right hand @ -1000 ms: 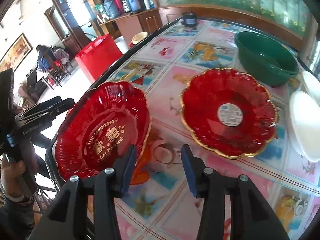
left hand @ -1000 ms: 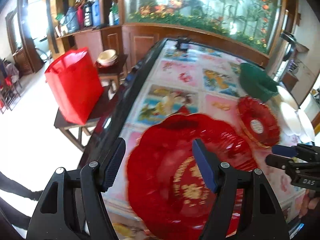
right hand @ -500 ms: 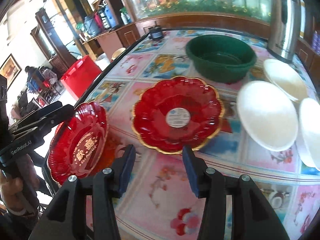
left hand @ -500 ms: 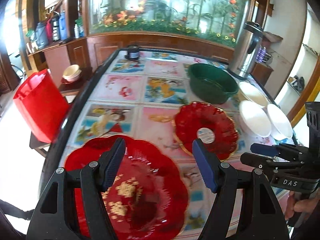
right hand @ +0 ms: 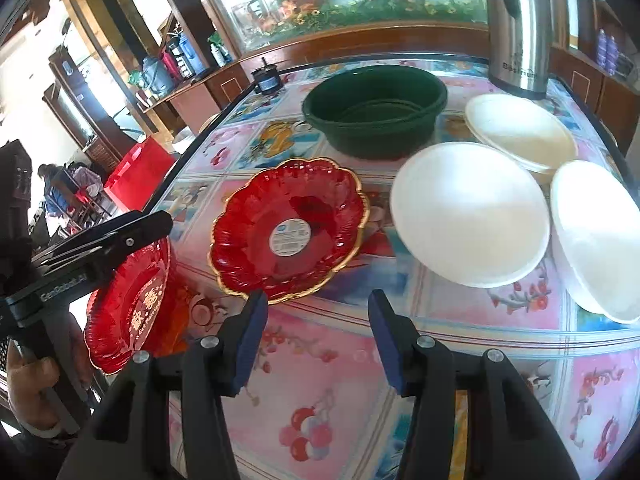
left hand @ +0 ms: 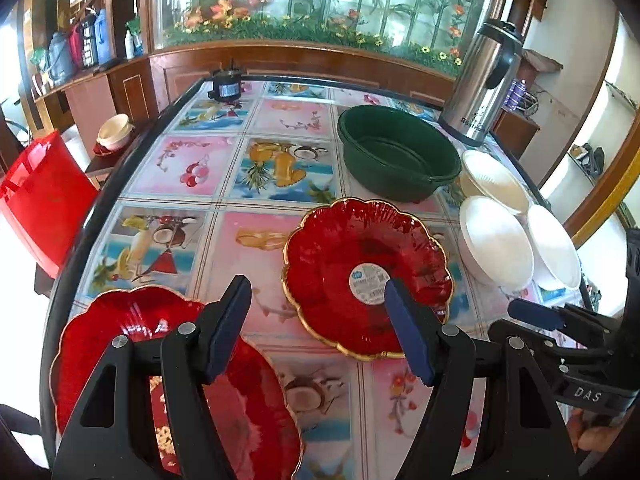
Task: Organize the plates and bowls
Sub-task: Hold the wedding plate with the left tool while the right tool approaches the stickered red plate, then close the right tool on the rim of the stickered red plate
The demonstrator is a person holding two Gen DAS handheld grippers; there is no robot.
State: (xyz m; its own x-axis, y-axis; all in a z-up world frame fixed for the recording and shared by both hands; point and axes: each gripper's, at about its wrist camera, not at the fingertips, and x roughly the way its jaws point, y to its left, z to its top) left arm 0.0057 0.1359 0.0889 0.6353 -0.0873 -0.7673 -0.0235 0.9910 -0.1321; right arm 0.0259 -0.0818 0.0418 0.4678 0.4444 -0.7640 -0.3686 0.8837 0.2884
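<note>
Two red scalloped plates lie on the desk [left hand: 224, 184]: a gold-rimmed red plate with a round label [left hand: 366, 276] and a red plate with gold lettering [left hand: 140, 320]. There are also three white bowls [right hand: 470, 210], [right hand: 520, 130] and [right hand: 596, 236], one dark green basin [left hand: 398, 152] and one steel thermos jug [left hand: 482, 84].

The left claw [left hand: 316, 324] hangs above the desk with its jaws apart and nothing between them. The labelled plate sits just ahead of it, towards its right finger, and the lettered plate lies under and beside its left finger, at the desk's near left edge. The green basin stands further ahead, the jug beyond that at the far right corner.

The right claw [right hand: 316, 338] has just been opening its jaws and they stand apart, empty, over bare patterned desk. The labelled plate lies just ahead and left of it, the three white bowls ahead and to its right, touching one another near the right edge. Open desk stretches far ahead and left of both claws.

Both claws tilt downward, side by side, and a hand [right hand: 30, 384] grips the left one's handle.
</note>
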